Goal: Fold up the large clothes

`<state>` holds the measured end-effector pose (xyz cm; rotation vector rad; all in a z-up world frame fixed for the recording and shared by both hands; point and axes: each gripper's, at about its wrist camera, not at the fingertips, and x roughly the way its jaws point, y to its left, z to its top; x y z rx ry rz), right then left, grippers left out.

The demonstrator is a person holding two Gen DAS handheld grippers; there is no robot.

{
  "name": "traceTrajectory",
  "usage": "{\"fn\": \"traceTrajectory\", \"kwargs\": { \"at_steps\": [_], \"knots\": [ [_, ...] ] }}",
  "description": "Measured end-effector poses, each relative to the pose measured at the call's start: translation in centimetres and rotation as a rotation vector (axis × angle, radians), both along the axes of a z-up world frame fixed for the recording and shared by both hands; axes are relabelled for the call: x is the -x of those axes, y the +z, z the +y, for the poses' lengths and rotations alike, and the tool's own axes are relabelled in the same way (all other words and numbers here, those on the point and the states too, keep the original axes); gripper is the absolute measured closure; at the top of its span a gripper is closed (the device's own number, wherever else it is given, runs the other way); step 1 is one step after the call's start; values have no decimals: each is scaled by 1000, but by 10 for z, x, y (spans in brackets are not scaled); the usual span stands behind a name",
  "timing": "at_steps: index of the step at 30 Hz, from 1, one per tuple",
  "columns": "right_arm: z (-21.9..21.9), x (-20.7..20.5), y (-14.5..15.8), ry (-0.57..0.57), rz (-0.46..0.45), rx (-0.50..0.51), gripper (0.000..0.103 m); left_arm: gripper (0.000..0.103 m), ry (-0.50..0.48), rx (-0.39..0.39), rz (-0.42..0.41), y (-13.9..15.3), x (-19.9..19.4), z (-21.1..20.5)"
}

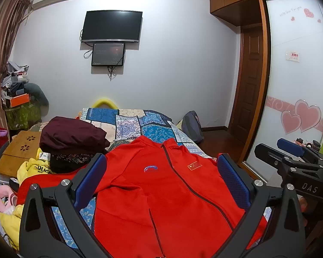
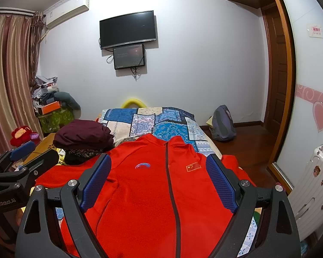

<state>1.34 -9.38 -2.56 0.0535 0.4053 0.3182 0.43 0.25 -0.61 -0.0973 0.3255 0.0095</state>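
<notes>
A red zip-up jacket point(image 1: 161, 193) lies flat, front up, on the bed, collar toward the far wall; it also shows in the right wrist view point(image 2: 144, 193). It has a blue logo and a small flag patch on the chest. My left gripper point(image 1: 161, 161) is open and empty above the jacket's lower half. My right gripper point(image 2: 158, 161) is open and empty above the same area. Each gripper shows at the edge of the other's view: the right one point(image 1: 290, 150), the left one point(image 2: 23, 152).
A blue patchwork bedspread point(image 1: 140, 124) covers the bed. A folded maroon garment point(image 1: 73, 135) sits on a dark patterned one at the jacket's left. Yellow clothes point(image 1: 32, 169) and a wooden tray point(image 1: 17, 150) lie left. A backpack point(image 2: 222, 124) stands on the floor; a wardrobe point(image 1: 290, 86) is at right.
</notes>
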Motion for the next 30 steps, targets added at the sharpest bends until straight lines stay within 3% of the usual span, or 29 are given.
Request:
{"fn": "traceTrajectory", "kwargs": {
  "at_steps": [30],
  "knots": [
    [-5, -3, 0, -2, 3, 12, 15, 0, 10, -6, -2, 3, -2, -4]
  ]
}}
